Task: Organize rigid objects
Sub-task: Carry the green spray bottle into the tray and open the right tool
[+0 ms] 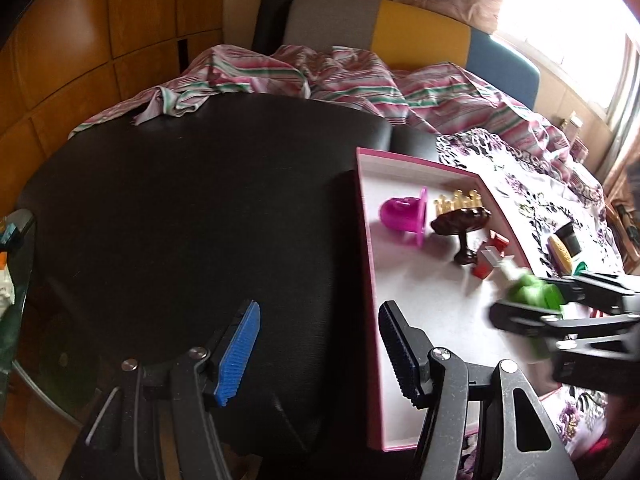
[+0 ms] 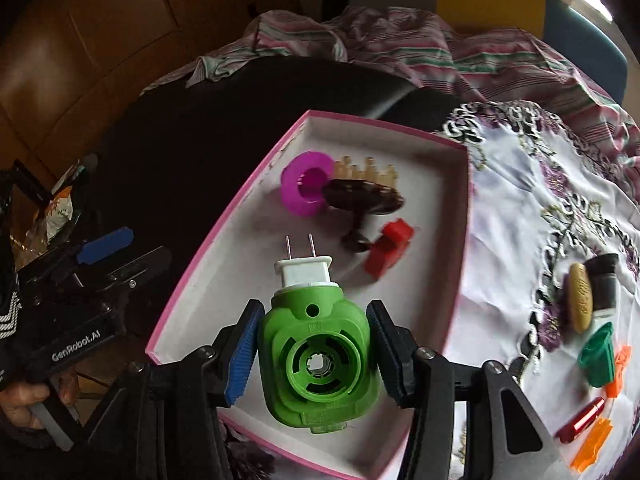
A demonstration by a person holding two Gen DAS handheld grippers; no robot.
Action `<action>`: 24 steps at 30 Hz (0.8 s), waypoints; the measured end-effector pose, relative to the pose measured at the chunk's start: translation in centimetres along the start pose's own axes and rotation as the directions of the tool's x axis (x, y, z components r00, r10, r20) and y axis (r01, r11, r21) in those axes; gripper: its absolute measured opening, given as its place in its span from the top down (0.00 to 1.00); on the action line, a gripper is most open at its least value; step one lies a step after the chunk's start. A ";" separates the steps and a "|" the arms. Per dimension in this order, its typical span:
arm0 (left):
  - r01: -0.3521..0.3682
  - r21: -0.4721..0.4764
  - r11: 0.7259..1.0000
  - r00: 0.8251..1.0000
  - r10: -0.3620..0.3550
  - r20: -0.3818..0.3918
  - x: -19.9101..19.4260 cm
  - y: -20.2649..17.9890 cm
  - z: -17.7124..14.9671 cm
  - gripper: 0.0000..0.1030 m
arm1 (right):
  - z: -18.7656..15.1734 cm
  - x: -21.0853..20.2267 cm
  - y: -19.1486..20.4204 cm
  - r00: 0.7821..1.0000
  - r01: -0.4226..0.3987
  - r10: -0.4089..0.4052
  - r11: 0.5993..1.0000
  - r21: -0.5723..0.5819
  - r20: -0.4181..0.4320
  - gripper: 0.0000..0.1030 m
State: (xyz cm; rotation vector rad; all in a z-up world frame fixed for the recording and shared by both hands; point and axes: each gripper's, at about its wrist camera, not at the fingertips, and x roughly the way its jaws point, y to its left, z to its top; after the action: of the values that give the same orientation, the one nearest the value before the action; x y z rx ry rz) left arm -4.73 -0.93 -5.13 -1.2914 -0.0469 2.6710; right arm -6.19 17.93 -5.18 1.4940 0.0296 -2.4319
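My right gripper (image 2: 316, 350) is shut on a green plug-in device (image 2: 318, 354) with a white two-pin plug, held above the pink-rimmed white box (image 2: 466, 200). The box holds a magenta cup (image 2: 302, 188), a dark brown stand (image 2: 360, 200), a gold comb-like piece (image 2: 366, 172) and a red block (image 2: 390, 246). In the left wrist view the box (image 1: 370, 240) lies right of my left gripper (image 1: 318, 350), which is open and empty over the black surface (image 1: 180, 220). The right gripper (image 1: 532, 308) with the green device (image 1: 534, 294) shows there, blurred.
On the flowered cloth (image 2: 540, 208) right of the box lie a tan oval piece (image 2: 580, 296), a black cylinder (image 2: 604, 280), a green piece (image 2: 598, 354), orange pieces (image 2: 592, 444) and a red tube (image 2: 580, 420). Striped bedding (image 1: 320, 76) lies behind. A glass table edge (image 1: 20, 280) is at far left.
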 end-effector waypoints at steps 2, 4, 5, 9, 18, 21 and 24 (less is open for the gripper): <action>-0.003 -0.011 1.000 1.000 0.003 -0.001 0.0 0.5 0.0 0.39 | 0.8 1.7 1.2 1.000 -0.012 0.012 1.000 0.001 -0.019 0.48; -0.005 -0.022 1.000 1.000 0.005 0.000 0.0 0.9 0.0 0.39 | 1.7 3.4 1.9 0.999 -0.003 0.003 1.000 0.009 -0.040 0.48; -0.007 -0.025 1.000 1.000 0.007 0.001 0.0 1.0 0.0 0.39 | 2.1 4.3 2.2 0.999 0.006 -0.005 1.000 0.015 -0.045 0.48; -0.011 -0.038 0.999 1.000 0.011 -0.002 0.2 1.6 0.1 0.39 | 3.9 6.9 2.1 0.999 0.006 -0.002 0.997 0.076 -0.044 0.49; -0.022 -0.050 0.999 1.000 0.022 0.000 0.2 2.0 0.2 0.39 | 5.5 8.3 2.5 1.000 0.015 -0.013 0.996 0.092 -0.023 0.49; -0.021 -0.050 0.999 1.000 0.021 0.001 0.1 2.1 0.2 0.39 | 5.4 8.2 2.2 1.000 -0.005 0.007 0.995 0.101 -0.018 0.49; -0.023 -0.046 0.999 1.000 0.023 0.005 -0.1 2.0 0.2 0.39 | 5.1 7.6 1.8 1.000 -0.024 0.024 0.993 0.115 0.000 0.48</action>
State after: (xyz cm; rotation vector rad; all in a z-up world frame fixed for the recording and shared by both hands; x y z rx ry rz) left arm -5.14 -2.91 -5.12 -1.3052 -0.0956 2.7082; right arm -13.41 13.65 -9.25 1.5343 -0.1293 -2.4514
